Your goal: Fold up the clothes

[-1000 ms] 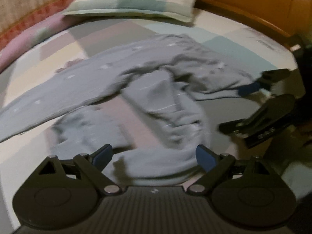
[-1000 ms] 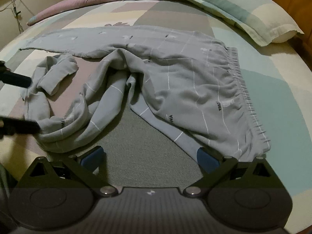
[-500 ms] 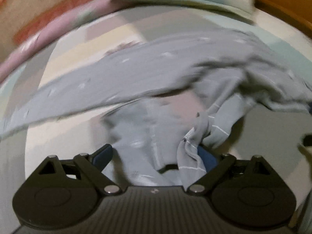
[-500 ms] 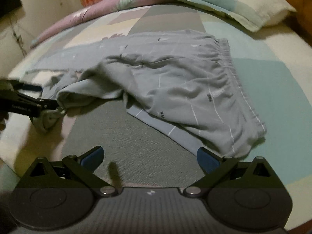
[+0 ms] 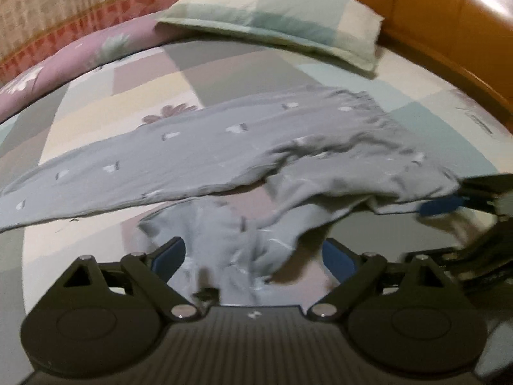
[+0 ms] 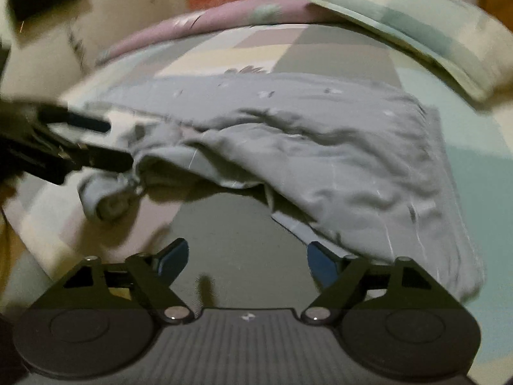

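The grey trousers (image 5: 224, 147) lie spread on the bed (image 5: 96, 109). One leg is stretched flat toward the left, and the other is crumpled and drawn in toward the left gripper (image 5: 253, 252). Its jaws stand wide apart, and the rumpled leg end sits in the gap between them, draped rather than pinched. The right gripper (image 6: 247, 255) is also spread wide, with its right finger touching the near corner of the waist end and nothing between the pads. The step in hand looks like straightening the crumpled leg so it can be laid along the flat one. To do it well, the left jaws should close on the cuff itself and take both layers, not a loose fold higher up. Then the leg should be drawn out low over the bed until the wrinkles run out. The right jaws would do best to clamp or pin the waist corner so the whole garment does not slide after the pull.
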